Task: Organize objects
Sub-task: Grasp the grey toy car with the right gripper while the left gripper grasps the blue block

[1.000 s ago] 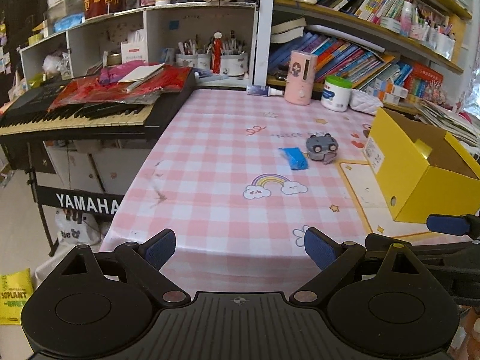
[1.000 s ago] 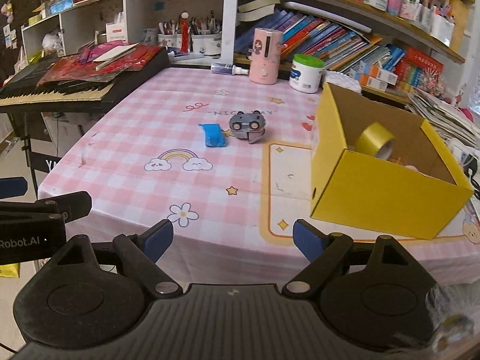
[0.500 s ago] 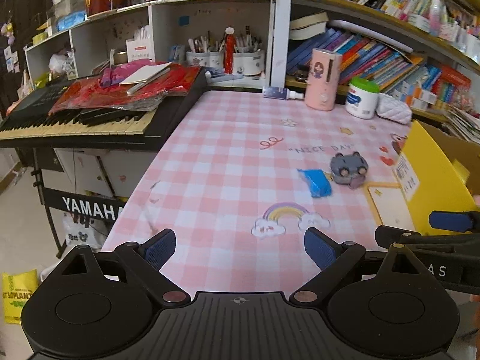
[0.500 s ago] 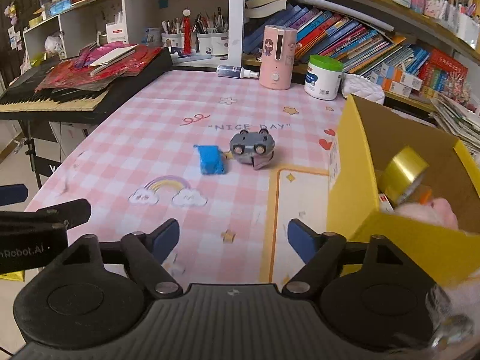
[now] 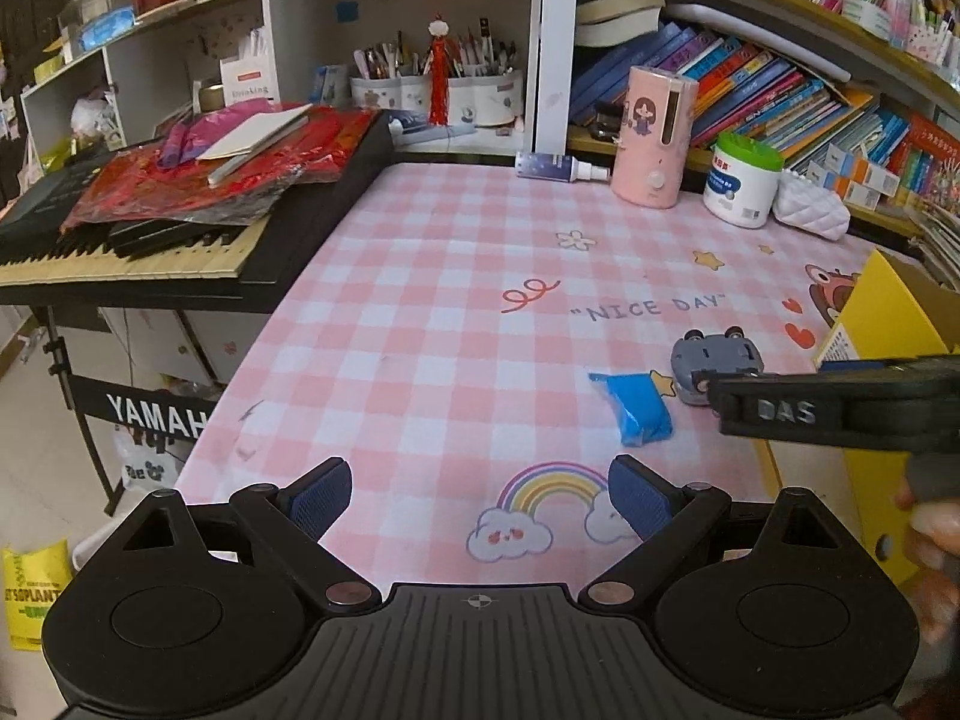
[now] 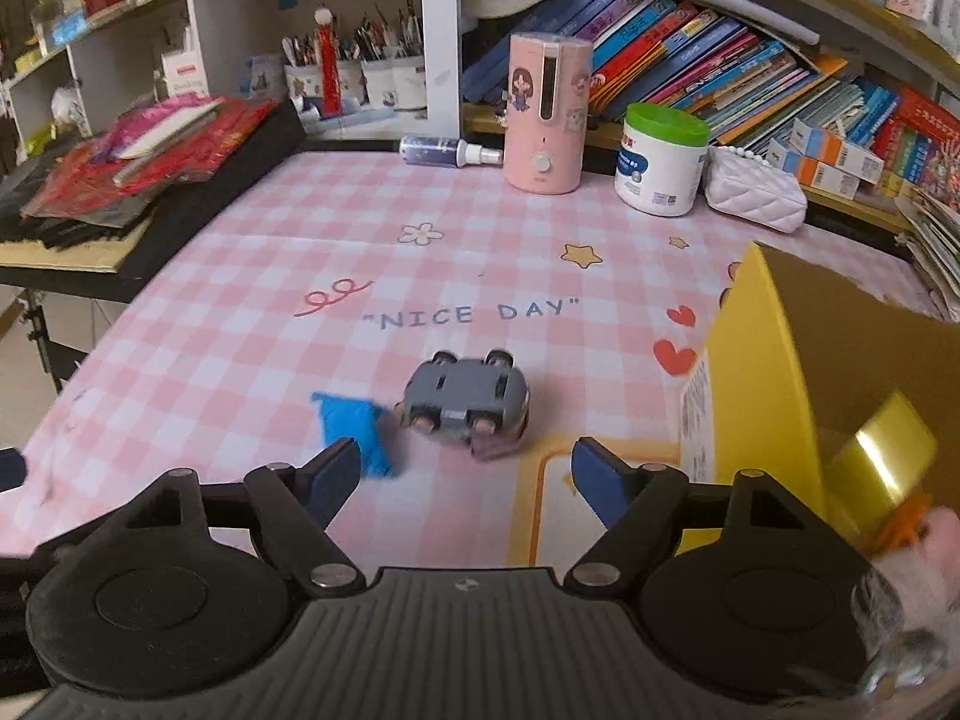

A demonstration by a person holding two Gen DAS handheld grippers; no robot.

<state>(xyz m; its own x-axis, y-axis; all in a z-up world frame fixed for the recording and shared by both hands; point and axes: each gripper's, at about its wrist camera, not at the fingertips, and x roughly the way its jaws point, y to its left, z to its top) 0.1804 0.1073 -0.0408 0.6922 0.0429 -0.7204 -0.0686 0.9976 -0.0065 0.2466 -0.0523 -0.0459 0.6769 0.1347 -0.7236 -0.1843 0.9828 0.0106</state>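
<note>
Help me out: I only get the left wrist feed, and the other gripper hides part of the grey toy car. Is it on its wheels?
Observer: No. In the right wrist view the grey toy car lies upside down, wheels up.
Operator: Is the right gripper around it?
Observer: Not yet. The right gripper is open and empty, with the car just ahead of its fingertips, untouched.
Operator: Anything in the yellow box?
Observer: Yes. The yellow box holds a gold tape roll.
</note>
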